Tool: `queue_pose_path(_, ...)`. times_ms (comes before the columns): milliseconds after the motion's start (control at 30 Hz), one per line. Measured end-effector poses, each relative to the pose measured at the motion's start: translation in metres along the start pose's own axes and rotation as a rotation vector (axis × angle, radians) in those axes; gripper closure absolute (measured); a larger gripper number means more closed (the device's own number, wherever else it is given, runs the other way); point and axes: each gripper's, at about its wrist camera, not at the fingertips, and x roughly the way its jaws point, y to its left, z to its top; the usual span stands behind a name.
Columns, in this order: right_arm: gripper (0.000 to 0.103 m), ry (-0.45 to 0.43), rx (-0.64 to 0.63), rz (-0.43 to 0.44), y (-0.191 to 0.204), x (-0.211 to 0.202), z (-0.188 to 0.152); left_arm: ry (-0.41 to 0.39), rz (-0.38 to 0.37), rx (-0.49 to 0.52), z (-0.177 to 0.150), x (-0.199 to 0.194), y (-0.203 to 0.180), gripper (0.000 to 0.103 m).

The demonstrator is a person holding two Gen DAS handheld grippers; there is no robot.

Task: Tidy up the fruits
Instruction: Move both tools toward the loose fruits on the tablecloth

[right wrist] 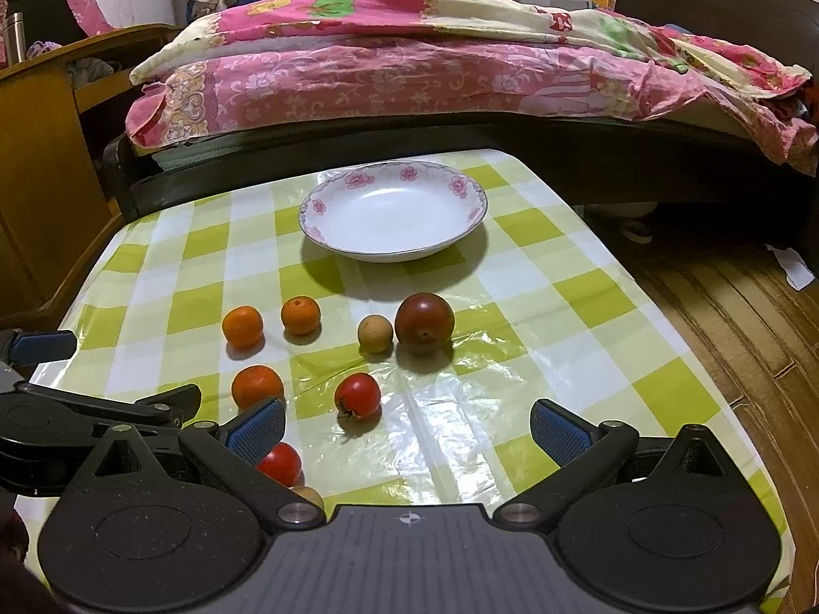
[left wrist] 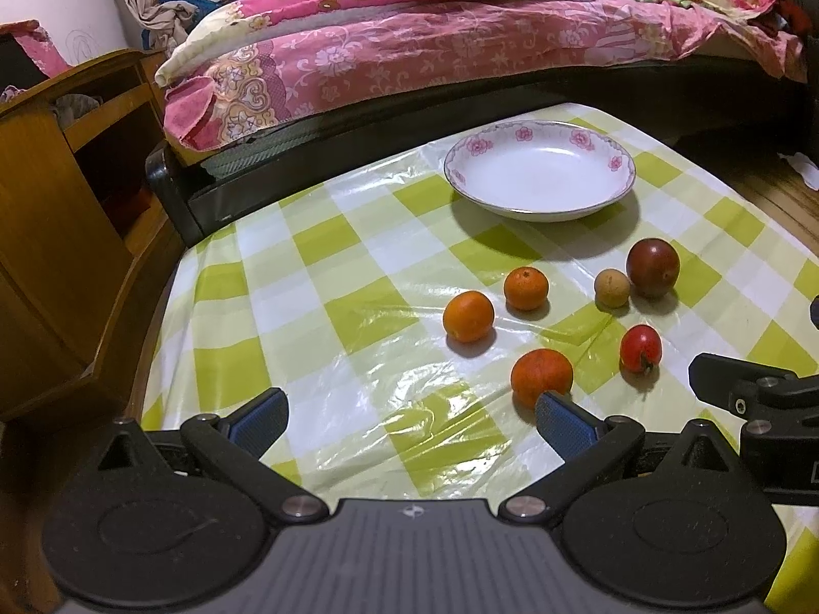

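Observation:
A white flower-rimmed plate [left wrist: 540, 169] [right wrist: 393, 210] stands empty at the far side of the checked table [left wrist: 307, 307] [right wrist: 563, 307]. Before it lie three oranges [left wrist: 468, 315] [left wrist: 525, 287] [left wrist: 541, 376], a small tan fruit [left wrist: 611, 287] [right wrist: 375, 333], a dark red plum [left wrist: 652, 260] [right wrist: 424, 323] and a red tomato [left wrist: 640, 348] [right wrist: 357, 395]. In the right wrist view a second tomato [right wrist: 279, 463] and another tan fruit [right wrist: 309, 495] lie close by my left finger. My left gripper [left wrist: 409, 417] is open, its right pad just short of the nearest orange. My right gripper [right wrist: 408, 427] is open, nothing between its fingers.
A bed with a pink flowered quilt [left wrist: 460, 41] [right wrist: 409, 61] runs behind the table. A wooden cabinet [left wrist: 66, 204] [right wrist: 46, 153] stands to the left. Wooden floor [right wrist: 742, 332] lies to the right of the table's edge.

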Motion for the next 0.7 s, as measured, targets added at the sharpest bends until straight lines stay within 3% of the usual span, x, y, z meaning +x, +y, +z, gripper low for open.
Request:
queue_pose_path(400, 0.010, 0.068, -0.039, 0.062, 0.003, 0.005, -0.009, 0.021, -0.031, 0.094, -0.016, 0.003, -0.003, 0.000)
queue_pose_path(700, 0.025, 0.146, -0.111, 0.136, 0.007, 0.013, -0.019, 0.037, -0.083, 0.118, -0.021, 0.005, 0.000, 0.000)
